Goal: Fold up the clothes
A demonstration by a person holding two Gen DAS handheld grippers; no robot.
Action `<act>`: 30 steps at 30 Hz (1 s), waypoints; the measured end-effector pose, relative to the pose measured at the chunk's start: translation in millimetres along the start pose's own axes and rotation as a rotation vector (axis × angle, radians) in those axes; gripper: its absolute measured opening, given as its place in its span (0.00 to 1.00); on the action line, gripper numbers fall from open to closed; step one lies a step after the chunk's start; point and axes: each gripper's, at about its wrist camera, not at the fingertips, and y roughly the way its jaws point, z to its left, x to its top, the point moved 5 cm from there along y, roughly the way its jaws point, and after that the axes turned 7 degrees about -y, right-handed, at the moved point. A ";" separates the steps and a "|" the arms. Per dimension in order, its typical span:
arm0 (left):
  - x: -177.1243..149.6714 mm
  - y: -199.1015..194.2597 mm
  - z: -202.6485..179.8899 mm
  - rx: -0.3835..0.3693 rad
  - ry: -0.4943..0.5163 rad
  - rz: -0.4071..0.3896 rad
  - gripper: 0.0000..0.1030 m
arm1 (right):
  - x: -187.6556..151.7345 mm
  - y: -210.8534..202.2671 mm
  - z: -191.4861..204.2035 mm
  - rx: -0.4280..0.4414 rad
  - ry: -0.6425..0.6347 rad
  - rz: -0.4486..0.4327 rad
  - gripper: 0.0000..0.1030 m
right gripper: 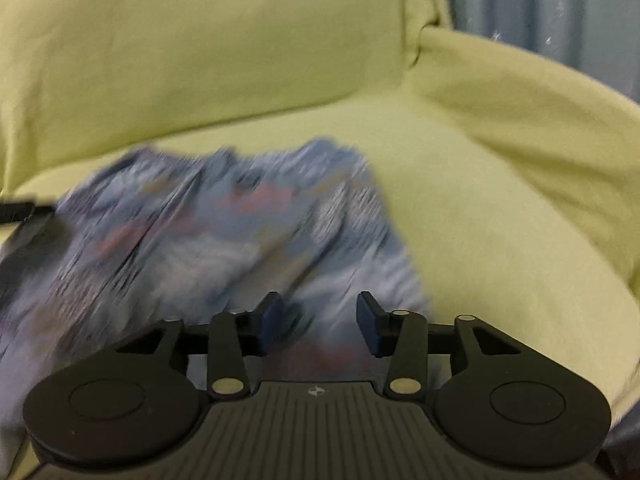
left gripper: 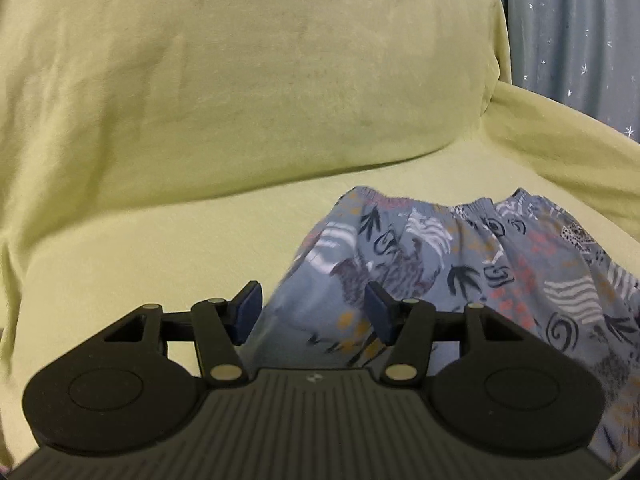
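1. Covering the whole seat, backrest and armrest, a yellow-green throw (left gripper: 248, 92) is seen in both wrist views; a grey-blue curtain (left gripper: 572, 28) is glimpsed behind it at the far right.

2. On the seat a patterned garment (left gripper: 460, 264) is spread, blue-grey with animal and leaf prints. Its gathered elastic waistband (left gripper: 436, 204) is turned toward the backrest, and the cloth runs from there back toward the cameras, so the long axis is judged to lie front-to-back. Whether a fold has already been laid in it cannot be told from these views.

3. From the left gripper (left gripper: 312, 312) the garment is found ahead and to the right: its near left edge passes between the fingers, with the bulk lying off to the right side.

4. From the right gripper (right gripper: 318, 322) the garment (right gripper: 224, 240) is found straight ahead and to the left, its right edge being just right of the fingers. This view is heavily smeared, so detail of the print is not made out.

5. Both pairs of fingers are held spread apart with nothing pinched; cloth is seen through each gap, but contact cannot be confirmed.

6. Neither gripper is judged clearly nearer: one garment edge is flanked by each, so a two-sided grasp of the near corners is favoured by the layout.
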 end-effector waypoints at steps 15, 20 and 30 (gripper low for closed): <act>-38.4 -79.6 92.5 -0.030 0.105 0.232 0.50 | -32.2 -109.1 128.2 0.191 0.098 -0.093 0.44; -38.6 -98.7 120.2 -0.095 0.093 0.294 0.32 | -12.5 -118.9 221.5 0.320 -0.080 -0.118 0.44; -5.8 -124.4 146.9 -0.141 0.102 0.233 0.34 | 6.1 -85.0 396.2 0.402 -0.476 -0.117 0.43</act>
